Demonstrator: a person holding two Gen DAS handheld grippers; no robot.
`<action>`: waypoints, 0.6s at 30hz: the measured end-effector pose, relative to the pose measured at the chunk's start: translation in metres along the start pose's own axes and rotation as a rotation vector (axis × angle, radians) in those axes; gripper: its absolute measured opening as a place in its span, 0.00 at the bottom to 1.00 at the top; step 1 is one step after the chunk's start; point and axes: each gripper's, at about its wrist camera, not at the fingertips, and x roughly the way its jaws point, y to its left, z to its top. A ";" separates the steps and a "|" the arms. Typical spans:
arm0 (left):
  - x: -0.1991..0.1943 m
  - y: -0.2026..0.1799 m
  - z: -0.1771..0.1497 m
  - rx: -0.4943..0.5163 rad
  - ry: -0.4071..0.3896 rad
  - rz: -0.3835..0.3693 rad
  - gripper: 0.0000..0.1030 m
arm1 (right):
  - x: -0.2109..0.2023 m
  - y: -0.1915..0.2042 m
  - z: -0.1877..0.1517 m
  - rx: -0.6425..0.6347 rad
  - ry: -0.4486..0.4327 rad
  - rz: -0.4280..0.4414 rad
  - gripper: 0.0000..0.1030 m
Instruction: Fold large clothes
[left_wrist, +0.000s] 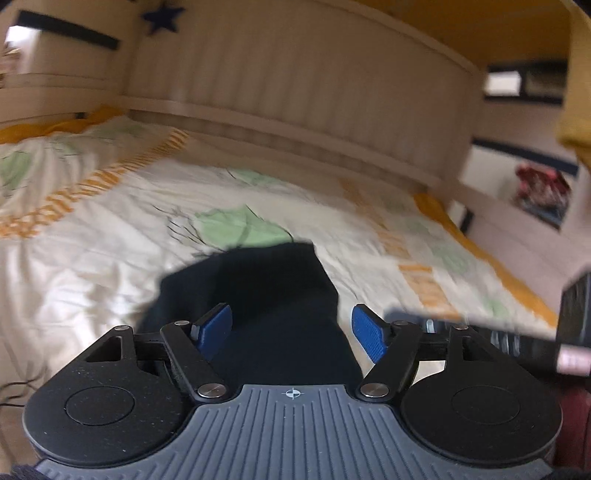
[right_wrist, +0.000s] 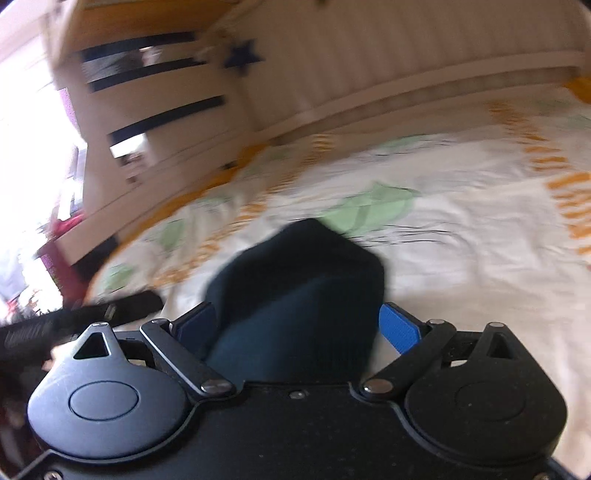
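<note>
Looking along the left gripper (left_wrist: 291, 328), the left wrist view shows its two blue pads spread well apart, with a dark navy garment (left_wrist: 258, 295) lying on the bed between and beyond them. Neither pad presses on the cloth; the left one stands over the garment's edge and the right pad (left_wrist: 369, 334) sits clear of it over pale bedding, so this gripper is released. The garment lies as a dark strip running away from the camera, ending in a squared corner against a green leaf print. Beneath it spreads a white bedspread (left_wrist: 92, 258) with green shapes and bands of orange stripes. Behind the bed stands a cream ribbed headboard (left_wrist: 295, 85), and a dark blue star (left_wrist: 162, 18) hangs on the wall at upper left. At the right edge the other gripper's black body pokes in, blurred.

The right wrist view is smeared by motion. The right gripper (right_wrist: 299, 328) has its blue pads flung wide, and the same navy garment (right_wrist: 295, 295) rises as a folded hump between them. The right pad stands just beside the cloth with a sliver of bedding showing; whether the left pad touches it I cannot tell, but the jaws are plainly released. The striped bedspread (right_wrist: 480, 240) fills the right side, and the star (right_wrist: 242, 55) shows above.
</note>
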 end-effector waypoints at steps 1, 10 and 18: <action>0.006 -0.002 -0.005 0.014 0.016 -0.001 0.68 | 0.004 -0.003 0.002 0.007 -0.004 -0.022 0.93; 0.042 0.047 -0.048 0.020 0.168 0.179 0.70 | 0.022 0.000 0.013 -0.115 0.027 -0.029 0.80; 0.041 0.069 -0.045 -0.049 0.185 0.184 0.70 | 0.077 0.032 0.022 -0.264 0.084 -0.014 0.45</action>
